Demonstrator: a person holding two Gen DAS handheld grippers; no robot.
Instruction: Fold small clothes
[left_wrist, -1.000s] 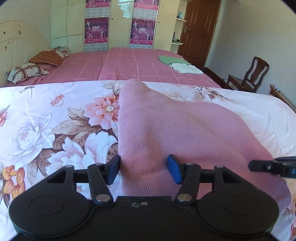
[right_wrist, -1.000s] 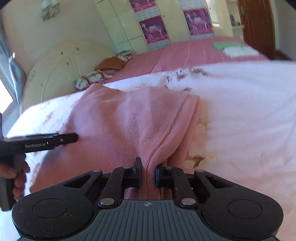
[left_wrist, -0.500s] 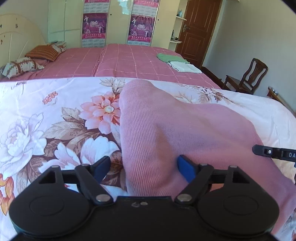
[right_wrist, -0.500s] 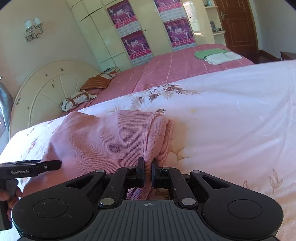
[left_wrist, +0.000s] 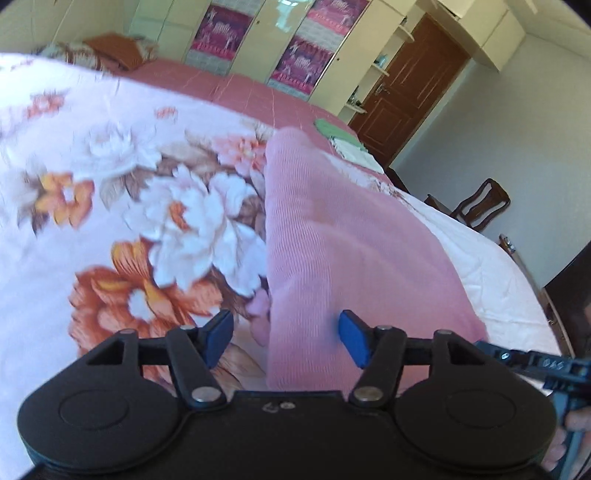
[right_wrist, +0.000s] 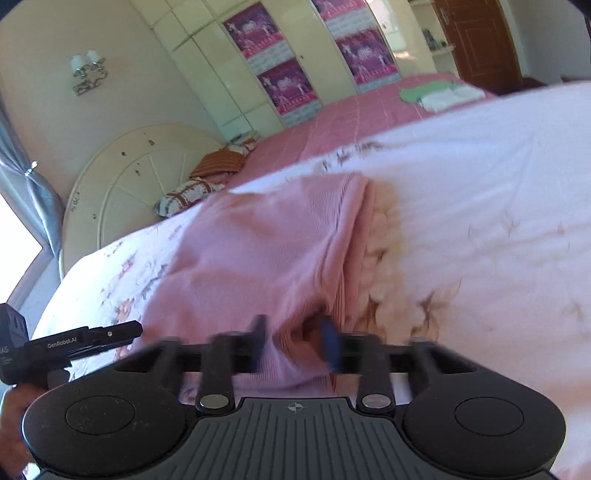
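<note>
One pink garment (left_wrist: 343, 236), two pillows (right_wrist: 192, 192)

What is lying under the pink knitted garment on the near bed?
The pink knitted garment lies on a floral quilt, whose flowers show around it. Whatever is directly beneath the knit, including its own lower layers, is covered.

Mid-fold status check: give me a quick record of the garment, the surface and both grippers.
garment: pink knit, doubled over, lying on quilt
quilt: floral, spread over bed
left gripper: jaws closing, garment edge between them, pads not yet pressing
right gripper: blurred, jaws apart, bunched garment between them
</note>
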